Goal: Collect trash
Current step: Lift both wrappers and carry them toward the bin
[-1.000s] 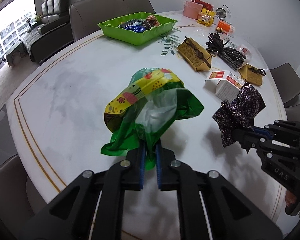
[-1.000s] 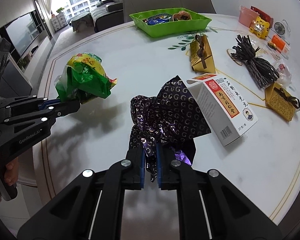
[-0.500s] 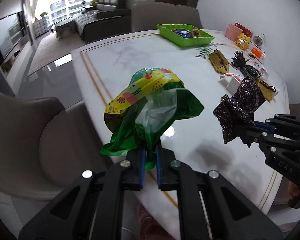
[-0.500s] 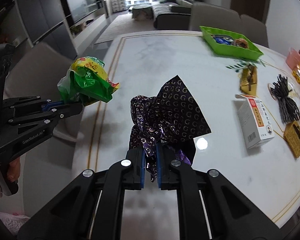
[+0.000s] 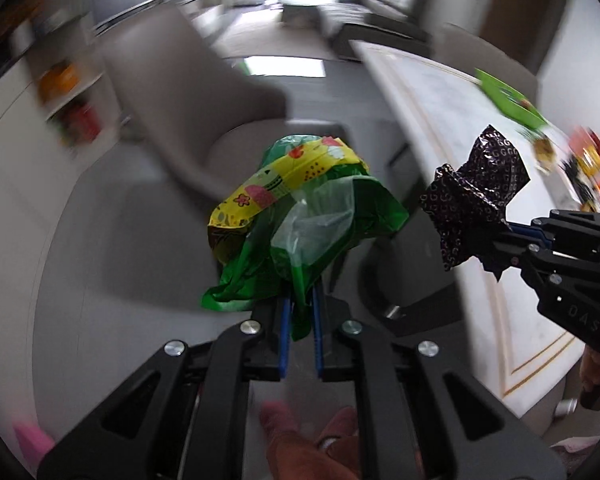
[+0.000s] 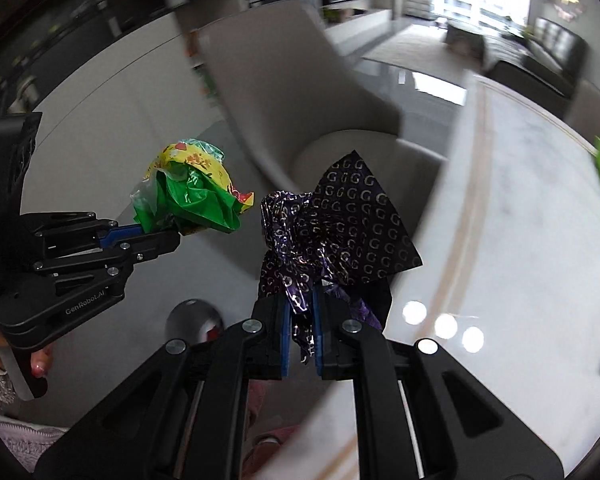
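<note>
Pinching wrappers between pressed fingers — left gripper (image 5: 299, 312) green wrapper (image 5: 300, 224), right gripper (image 6: 302, 320) purple wrapper (image 6: 336, 236).

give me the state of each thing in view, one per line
left gripper: shut on the green and yellow wrapper
right gripper: shut on the dark purple wrapper
green and yellow wrapper: crumpled, held in the air, off the table
dark purple wrapper: crumpled, held in the air
chair: unoccupied, beside the table

Crinkled glossy green and yellow plastic bag (image 5: 300, 216), shiny dark foil wrapper (image 6: 332, 232), matt black plastic grippers, polished white marble table (image 6: 520, 208).
</note>
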Demonstrator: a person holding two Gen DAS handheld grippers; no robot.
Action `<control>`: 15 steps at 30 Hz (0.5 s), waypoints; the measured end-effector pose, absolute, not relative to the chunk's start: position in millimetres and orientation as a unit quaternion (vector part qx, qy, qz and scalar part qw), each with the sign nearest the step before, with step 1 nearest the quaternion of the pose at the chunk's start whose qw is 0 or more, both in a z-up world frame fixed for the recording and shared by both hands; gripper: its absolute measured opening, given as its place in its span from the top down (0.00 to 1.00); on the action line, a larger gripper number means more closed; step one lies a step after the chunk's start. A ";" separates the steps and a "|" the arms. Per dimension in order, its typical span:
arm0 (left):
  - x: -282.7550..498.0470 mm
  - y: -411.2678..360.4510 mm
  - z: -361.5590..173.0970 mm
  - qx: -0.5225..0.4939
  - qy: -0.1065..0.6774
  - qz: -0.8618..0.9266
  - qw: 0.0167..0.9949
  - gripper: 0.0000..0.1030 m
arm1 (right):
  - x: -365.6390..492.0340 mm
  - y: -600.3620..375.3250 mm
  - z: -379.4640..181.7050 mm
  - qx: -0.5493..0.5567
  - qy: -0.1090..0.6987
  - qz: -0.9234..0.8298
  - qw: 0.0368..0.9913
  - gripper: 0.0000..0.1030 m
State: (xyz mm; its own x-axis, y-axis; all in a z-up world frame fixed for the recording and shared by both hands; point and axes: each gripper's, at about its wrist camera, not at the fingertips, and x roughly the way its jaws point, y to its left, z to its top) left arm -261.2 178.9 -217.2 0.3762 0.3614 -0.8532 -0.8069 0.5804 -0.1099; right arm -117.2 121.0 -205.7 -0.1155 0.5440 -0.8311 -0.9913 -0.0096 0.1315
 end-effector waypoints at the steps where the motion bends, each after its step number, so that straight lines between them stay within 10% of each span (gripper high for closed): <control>1: -279.8 178.2 -220.6 -0.278 0.415 0.387 0.775 0.90 | -130.2 126.1 -208.5 -0.303 0.374 0.654 0.583 0.92; 15: -475.8 177.1 -312.6 -0.367 0.420 0.487 0.672 0.90 | -330.2 192.5 -330.3 -0.396 0.370 0.718 0.435 0.92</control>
State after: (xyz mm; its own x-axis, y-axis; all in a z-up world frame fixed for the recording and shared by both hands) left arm -475.8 177.1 -312.6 0.1728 0.3462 -0.9221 -0.9628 0.2567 -0.0840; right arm -330.2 192.5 -330.3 -0.3066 0.3316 -0.8922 -0.9192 -0.3465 0.1871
